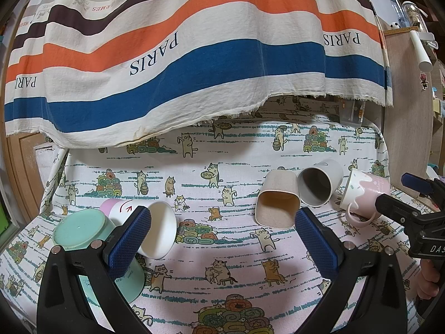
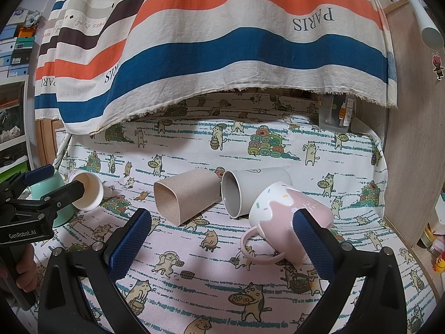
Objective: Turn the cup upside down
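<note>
Both jaws spread wide and empty: right gripper (image 2: 222, 239) to straddle pink-and-white glazed ceramic mug (image 2: 281, 214) across its body, clear of handle; left gripper (image 1: 222, 239) idle beside white paper cup (image 1: 158, 229).

The striped cloth (image 1: 178, 64) hanging beyond the jaws bears "PARIS" several times, upside down, and "HERMES" faintly higher up. In the right wrist view, the left gripper (image 2: 52, 186), left of the jaws, reads "GenRobot.AI". The pink mug (image 2: 281, 217), beside the right jaw, shows the letters "ful".

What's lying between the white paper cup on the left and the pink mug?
Two cups on their sides: a beige square cup, then a grey cup beside the pink mug. The right wrist view shows the whole row from the white paper cup.
</note>
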`<action>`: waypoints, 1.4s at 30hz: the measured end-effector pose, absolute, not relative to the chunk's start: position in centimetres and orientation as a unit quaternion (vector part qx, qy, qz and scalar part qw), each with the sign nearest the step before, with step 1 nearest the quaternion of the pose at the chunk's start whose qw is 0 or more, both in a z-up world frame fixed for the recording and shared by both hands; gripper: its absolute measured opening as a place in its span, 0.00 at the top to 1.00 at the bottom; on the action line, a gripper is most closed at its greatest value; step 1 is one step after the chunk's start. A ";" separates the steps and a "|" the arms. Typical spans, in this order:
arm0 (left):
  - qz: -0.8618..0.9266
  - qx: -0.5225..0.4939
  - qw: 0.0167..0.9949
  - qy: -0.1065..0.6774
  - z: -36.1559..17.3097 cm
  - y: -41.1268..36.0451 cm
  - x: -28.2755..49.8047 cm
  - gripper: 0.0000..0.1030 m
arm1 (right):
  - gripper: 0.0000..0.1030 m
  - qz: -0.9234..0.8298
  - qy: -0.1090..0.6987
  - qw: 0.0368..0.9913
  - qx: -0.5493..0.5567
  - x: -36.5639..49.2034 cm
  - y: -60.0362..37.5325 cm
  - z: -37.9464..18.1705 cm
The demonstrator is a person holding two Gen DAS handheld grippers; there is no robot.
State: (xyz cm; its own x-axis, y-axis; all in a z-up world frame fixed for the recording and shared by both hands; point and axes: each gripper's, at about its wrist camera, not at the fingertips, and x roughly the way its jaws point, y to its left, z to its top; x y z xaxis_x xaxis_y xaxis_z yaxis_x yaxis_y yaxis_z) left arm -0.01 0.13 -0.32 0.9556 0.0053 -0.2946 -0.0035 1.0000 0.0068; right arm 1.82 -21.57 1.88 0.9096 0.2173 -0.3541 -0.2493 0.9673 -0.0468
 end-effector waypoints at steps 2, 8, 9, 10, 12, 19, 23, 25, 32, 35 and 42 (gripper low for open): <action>0.002 0.003 0.989 0.149 -0.3 0.1 0.0 0.00 | 0.00 0.120 0.176 0.976 -0.046 1.8 -21.6 1.9; 0.002 0.004 0.989 0.149 -0.3 0.1 0.0 0.00 | 0.00 0.120 0.176 0.976 -0.045 1.8 -21.6 1.9; 0.001 0.004 0.989 0.150 -0.3 0.1 0.0 0.00 | 0.00 0.119 0.176 0.976 -0.045 1.8 -21.6 2.0; 0.000 0.004 0.989 0.150 -0.3 0.1 0.0 0.00 | 0.00 0.119 0.175 0.976 -0.045 1.8 -21.6 2.0; -0.004 0.009 0.988 0.151 -0.4 -0.5 -0.2 0.00 | 0.00 0.113 0.174 0.977 -0.043 1.8 -21.7 1.9; -0.080 -0.005 0.975 0.206 -0.1 -1.0 0.8 0.00 | 0.00 0.081 0.171 0.981 -0.029 2.3 -22.9 1.7; -0.106 0.034 0.957 0.267 -0.7 -2.9 2.6 0.19 | 0.00 0.072 0.180 0.981 0.002 2.8 -24.4 2.2; -0.113 0.048 0.952 0.280 -0.8 -3.6 3.2 0.19 | 0.00 0.067 0.180 0.981 0.014 2.9 -25.0 2.5; -0.102 0.083 0.934 0.332 -0.6 -6.0 7.8 0.19 | 0.01 0.030 0.159 0.987 -0.013 2.2 -24.7 3.1; -0.116 0.068 0.922 0.362 -0.4 -6.7 10.1 0.19 | 0.01 0.015 0.154 0.988 -0.017 2.3 -24.8 3.3; -0.122 0.033 0.911 0.393 -0.8 -7.7 15.2 0.29 | 0.01 -0.009 0.166 0.986 0.024 3.0 -26.6 3.4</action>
State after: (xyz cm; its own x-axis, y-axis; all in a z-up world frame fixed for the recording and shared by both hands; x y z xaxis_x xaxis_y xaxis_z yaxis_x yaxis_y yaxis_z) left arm 15.24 -7.69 -0.75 0.6614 -0.1968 -0.7238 0.2480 0.9681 -0.0367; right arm 2.98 -26.59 3.40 0.9450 -0.0099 -0.3270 0.0258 0.9987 0.0443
